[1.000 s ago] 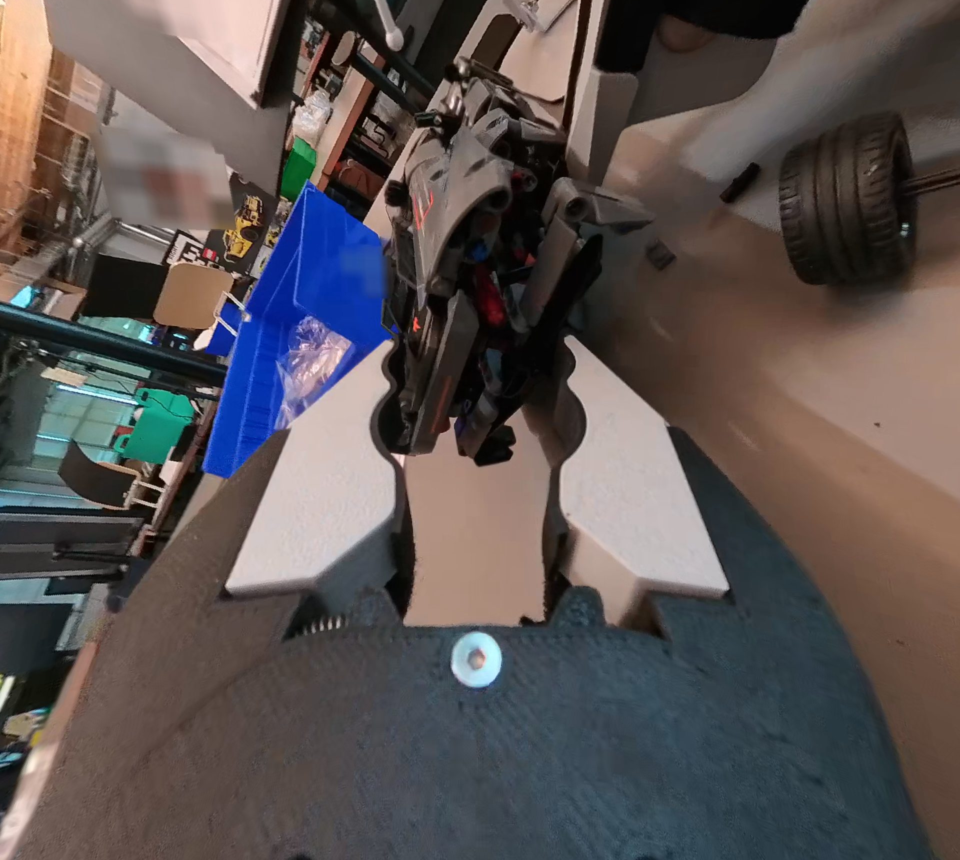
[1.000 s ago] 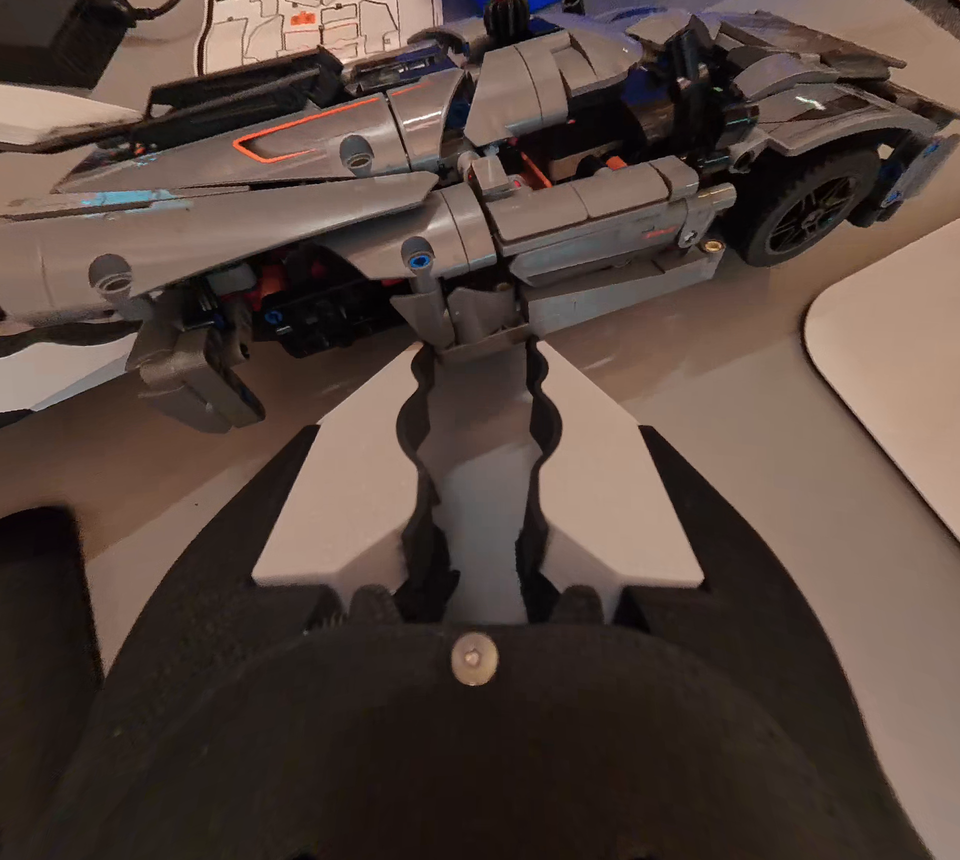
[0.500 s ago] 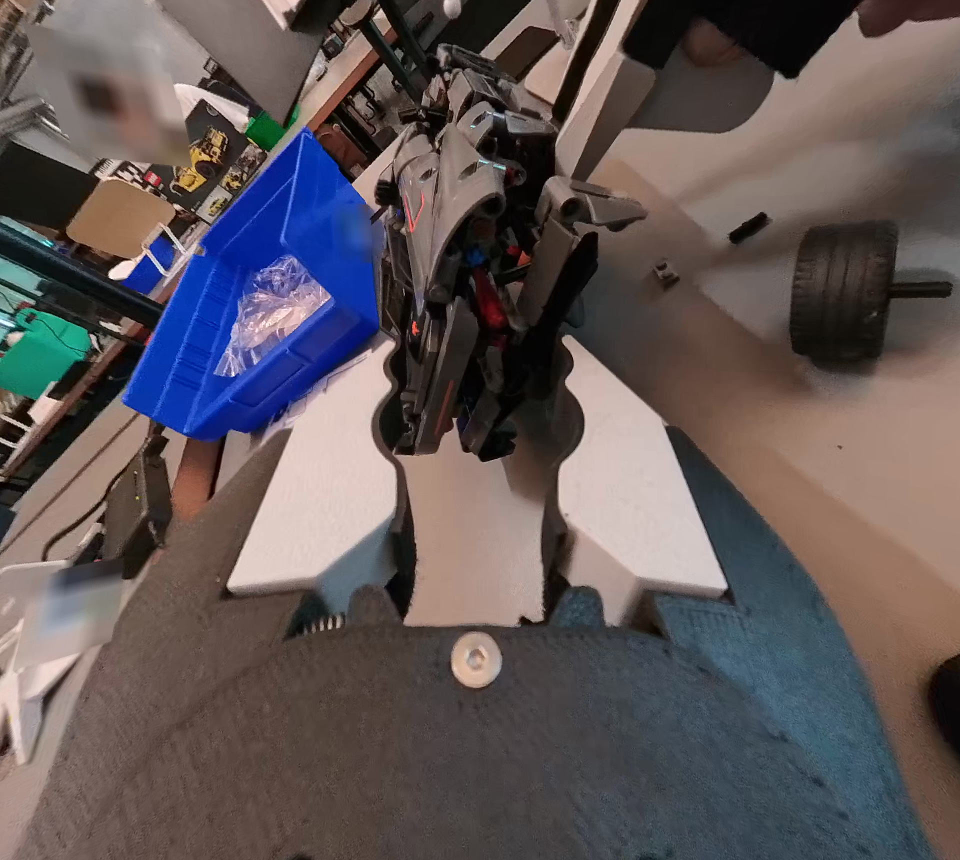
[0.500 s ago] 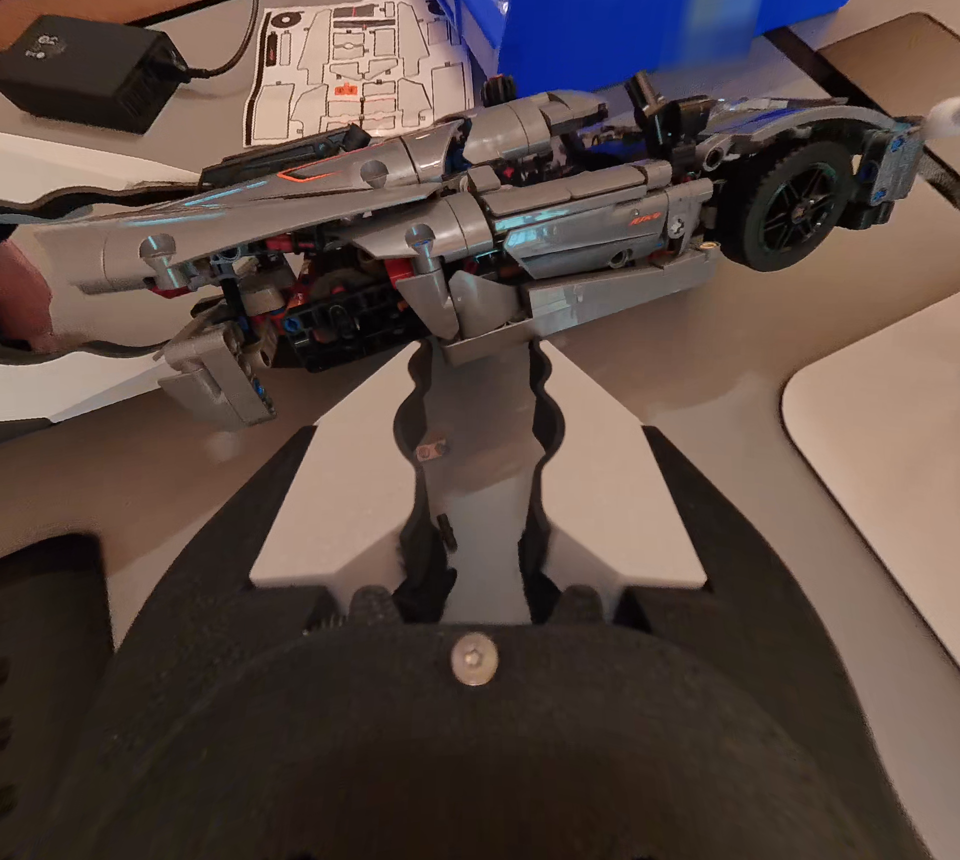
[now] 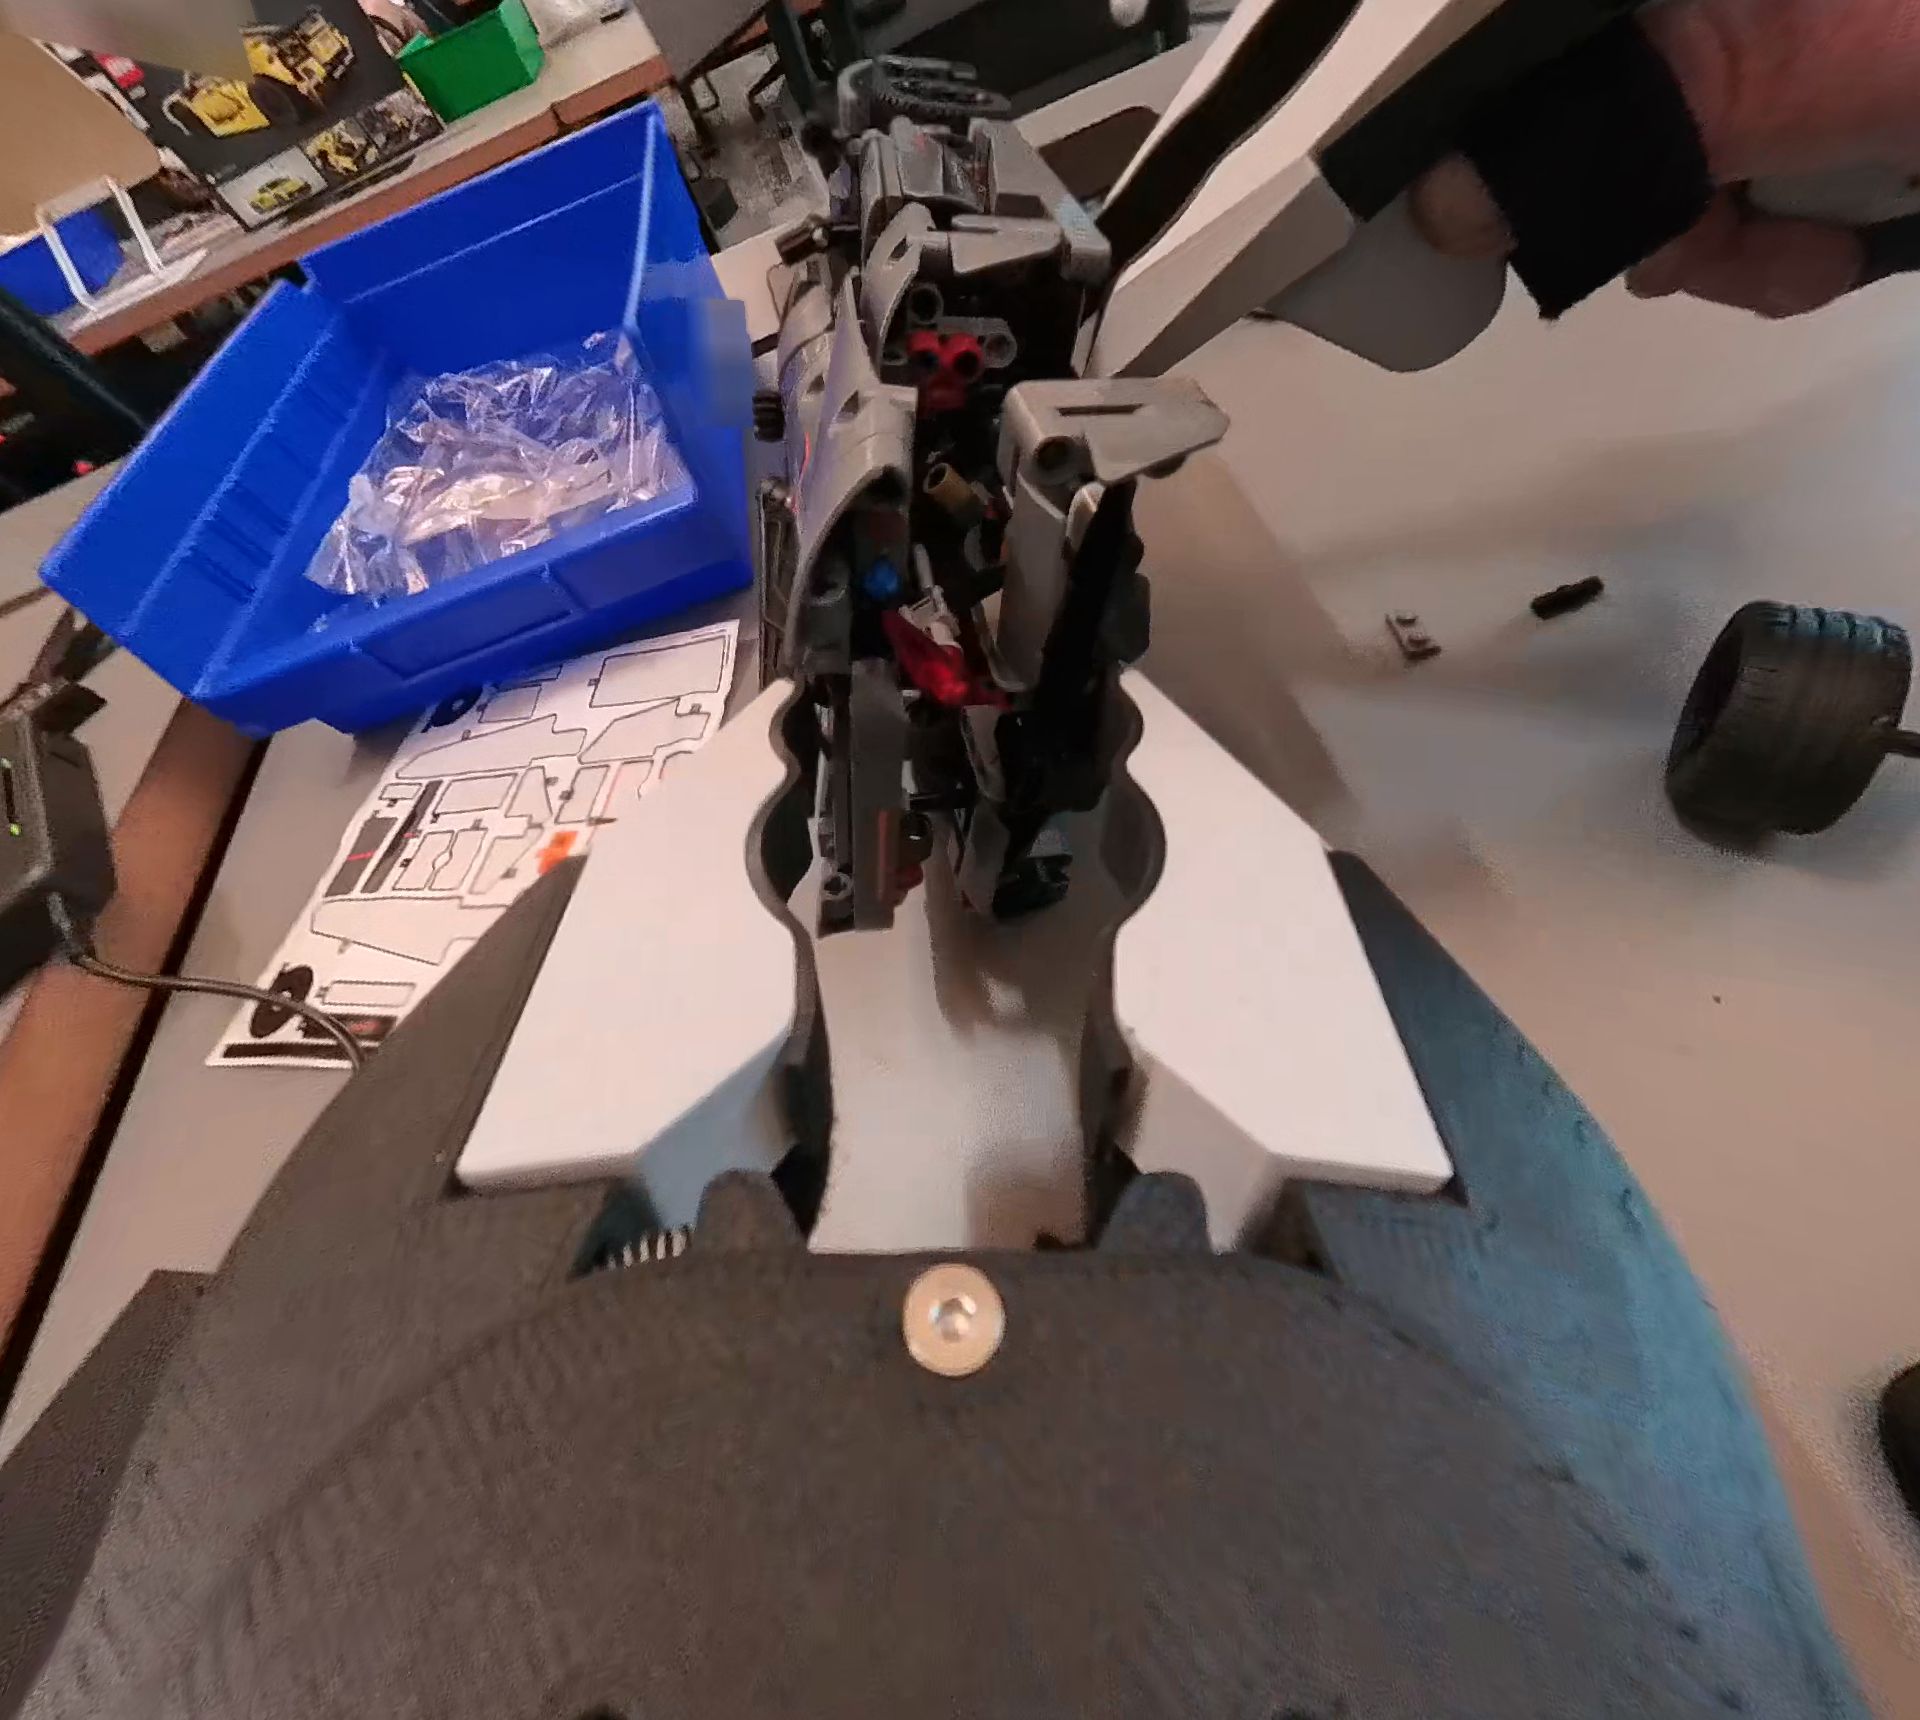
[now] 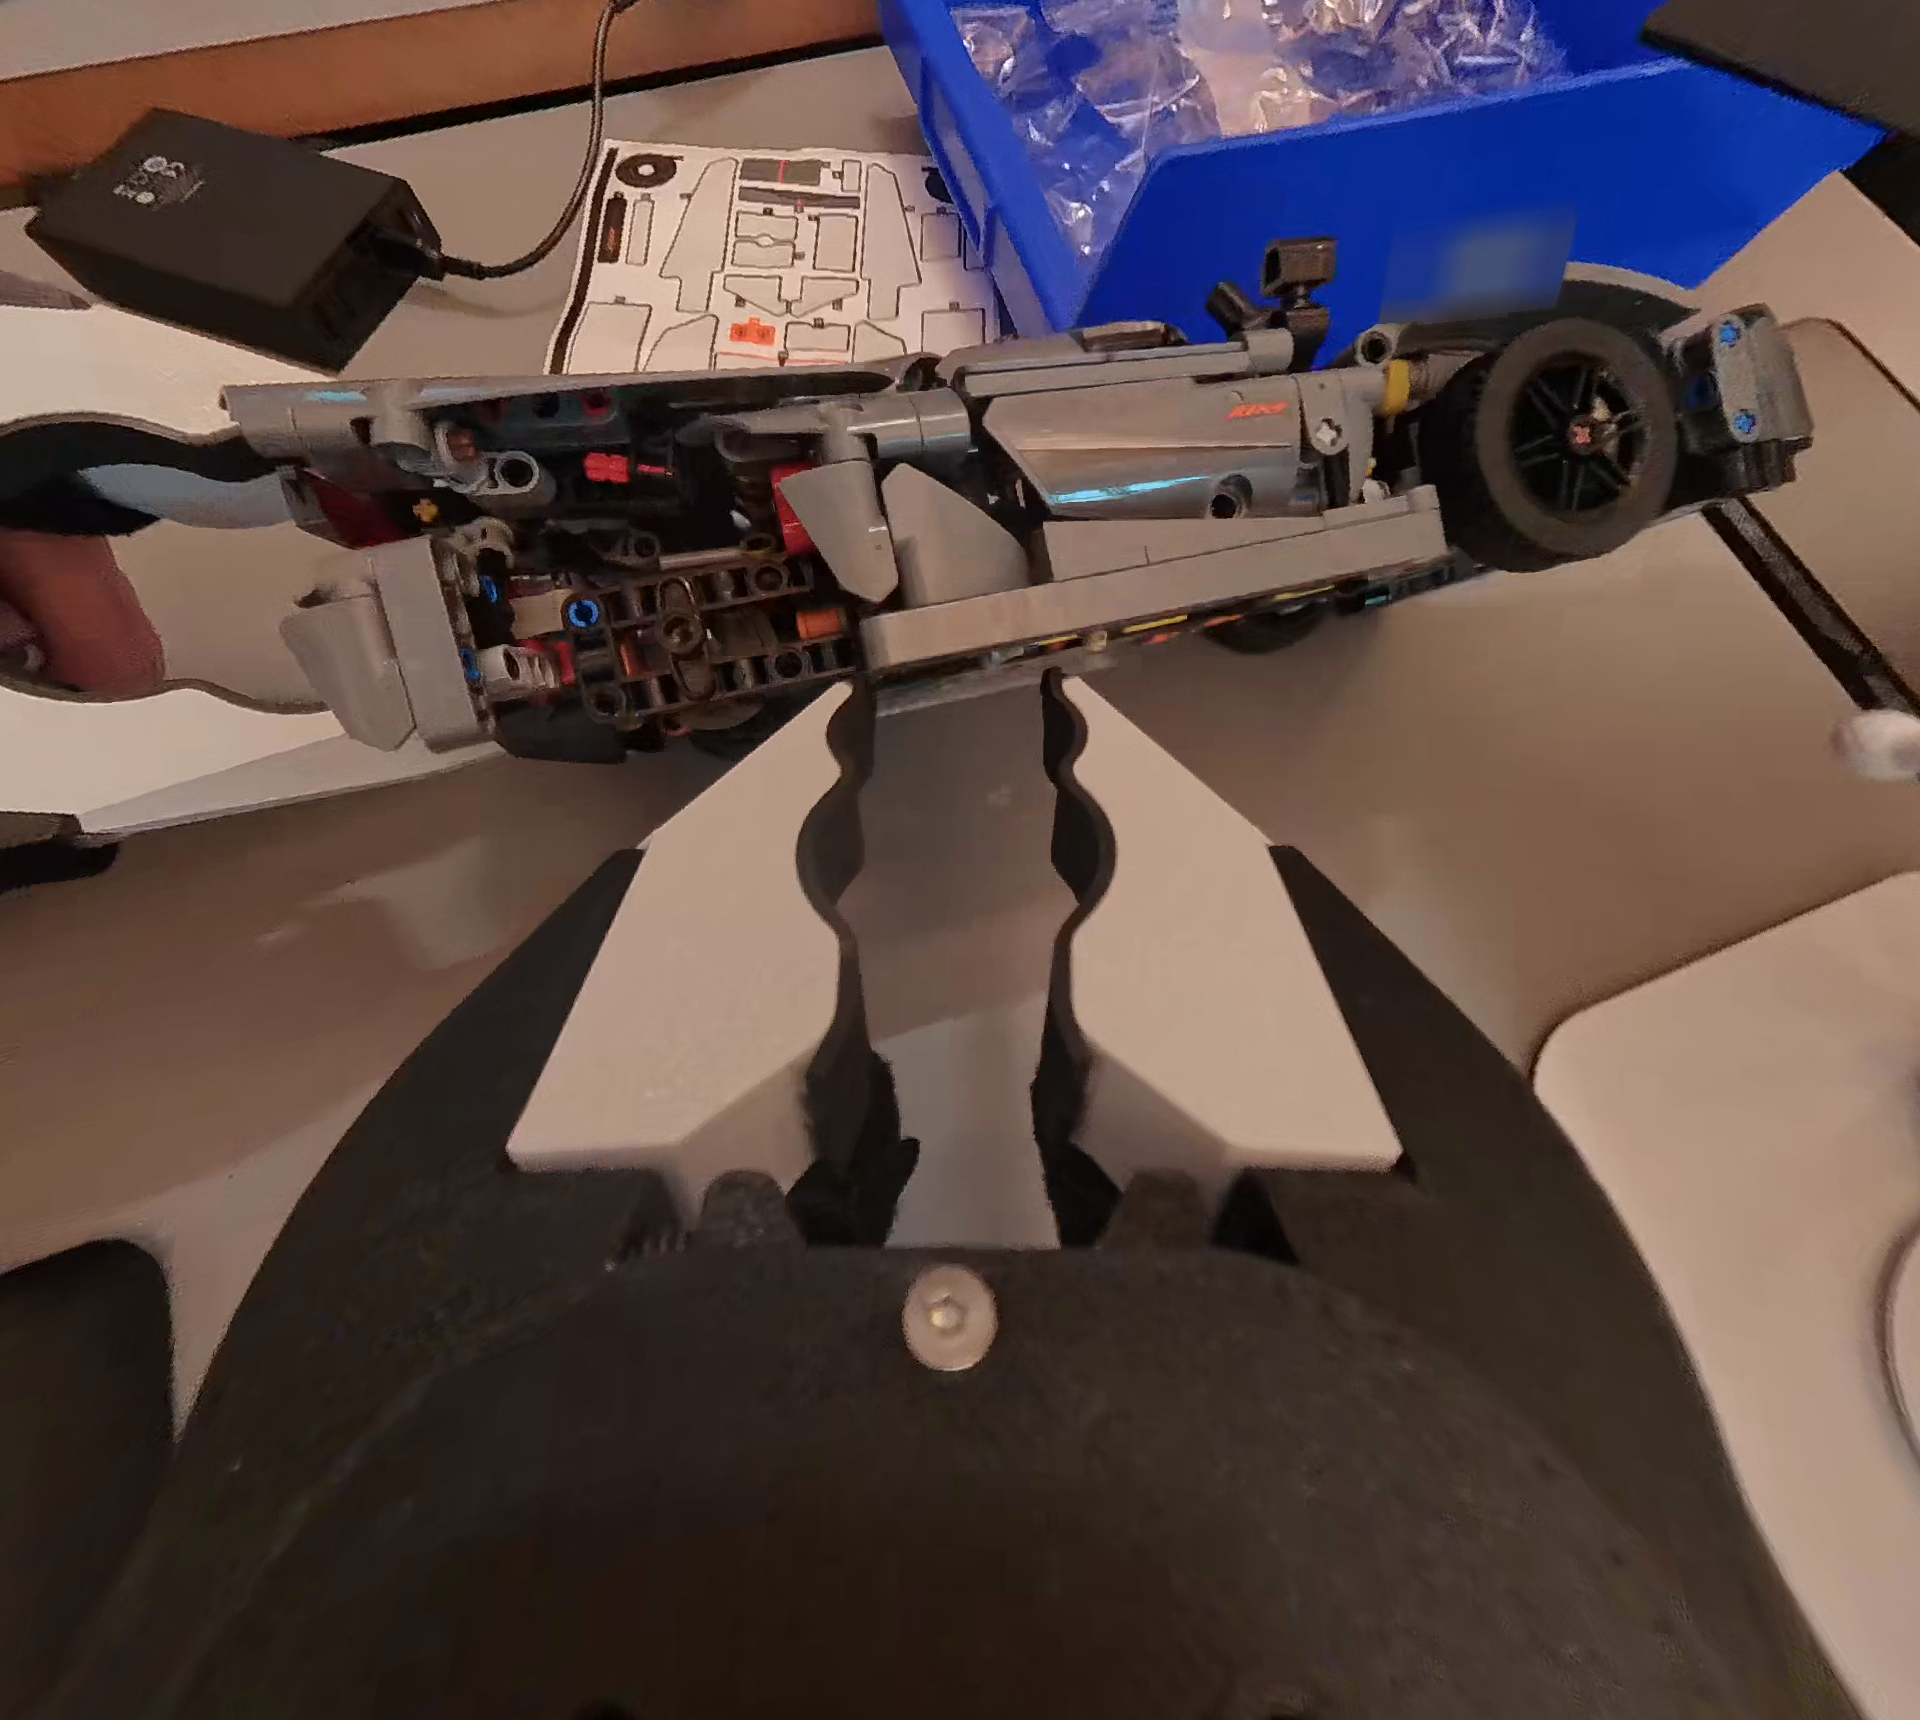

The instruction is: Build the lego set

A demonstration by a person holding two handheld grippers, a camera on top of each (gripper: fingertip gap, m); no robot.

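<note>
A grey and black lego car [image 5: 914, 444] is held off the table between both grippers. My left gripper [image 5: 951, 839] is shut on its rear end, with the car pointing away from me. My right gripper [image 6: 956, 694] is shut on the lower edge of the car's side [image 6: 1143, 465], just behind the front wheel [image 6: 1558, 444]. The right gripper's fingers [image 5: 1226, 236] show at the upper right of the left wrist view, held by a hand. The left gripper's fingers [image 6: 177, 491] show at the left edge of the right wrist view. A loose black wheel [image 5: 1787, 714] on an axle lies on the table at the right.
A blue bin [image 5: 644, 569] with clear plastic bags stands behind the car, also in the right wrist view [image 6: 1299, 205]. A sticker sheet [image 5: 499, 797] lies beside it. A black power adapter [image 6: 229, 226] with its cable sits at the left. Two small dark pieces [image 5: 1413, 631] lie near the loose wheel.
Both grippers have kept their hold and the car has rolled about its long axis, so its side and underside now face the right wrist view. The left wrist view has turned level.
</note>
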